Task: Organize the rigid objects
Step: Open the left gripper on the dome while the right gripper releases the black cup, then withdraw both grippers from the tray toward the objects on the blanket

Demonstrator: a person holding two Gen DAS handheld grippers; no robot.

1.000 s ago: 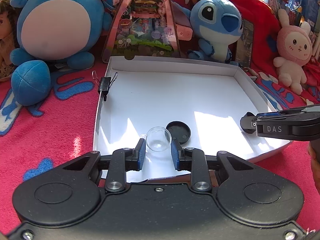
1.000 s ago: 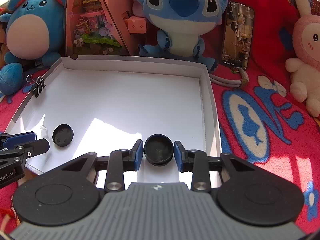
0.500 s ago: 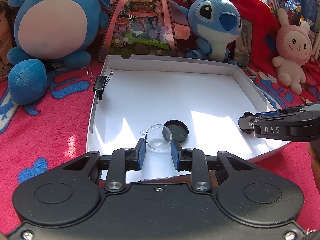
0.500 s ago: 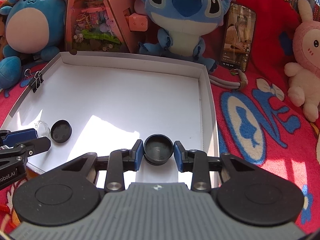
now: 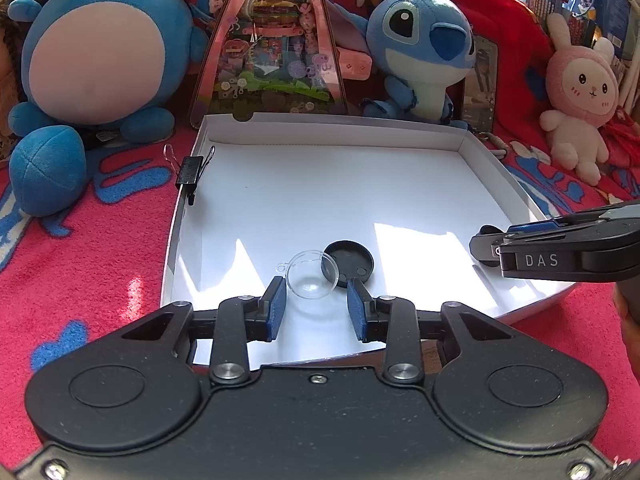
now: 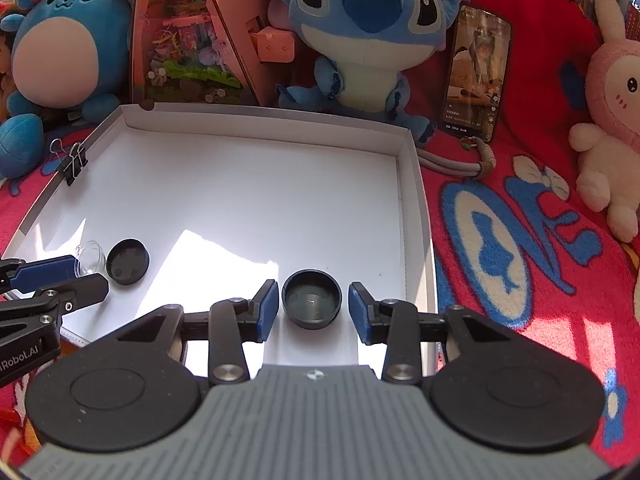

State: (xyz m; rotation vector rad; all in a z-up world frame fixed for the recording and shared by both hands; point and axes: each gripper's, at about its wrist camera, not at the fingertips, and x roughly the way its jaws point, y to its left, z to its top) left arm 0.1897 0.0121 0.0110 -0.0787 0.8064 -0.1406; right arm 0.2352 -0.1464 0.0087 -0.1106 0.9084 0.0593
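Observation:
A white shallow box (image 5: 320,128) (image 6: 412,200) lies on a red patterned blanket. A clear plastic half-sphere (image 5: 312,276) (image 6: 91,257) rests on the box floor between the spread jaws of my left gripper (image 5: 316,306), which is open with small gaps on both sides. A flat black lid (image 5: 352,262) (image 6: 128,261) lies just beside the half-sphere. A black round cup (image 6: 312,304) sits on the box floor between the spread jaws of my right gripper (image 6: 313,308), which is open. The right gripper also shows in the left wrist view (image 5: 560,248).
A black binder clip (image 5: 191,174) (image 6: 74,162) grips the box's left wall. Behind the box stand a blue plush (image 5: 100,60), a pink toy house box (image 5: 276,40), a Stitch plush (image 6: 368,32), a phone (image 6: 476,76) and a pink bunny plush (image 5: 580,96).
Both grippers have opened: the left let go of the clear half-sphere, the right let go of the black cup. Both objects now rest on the box floor.

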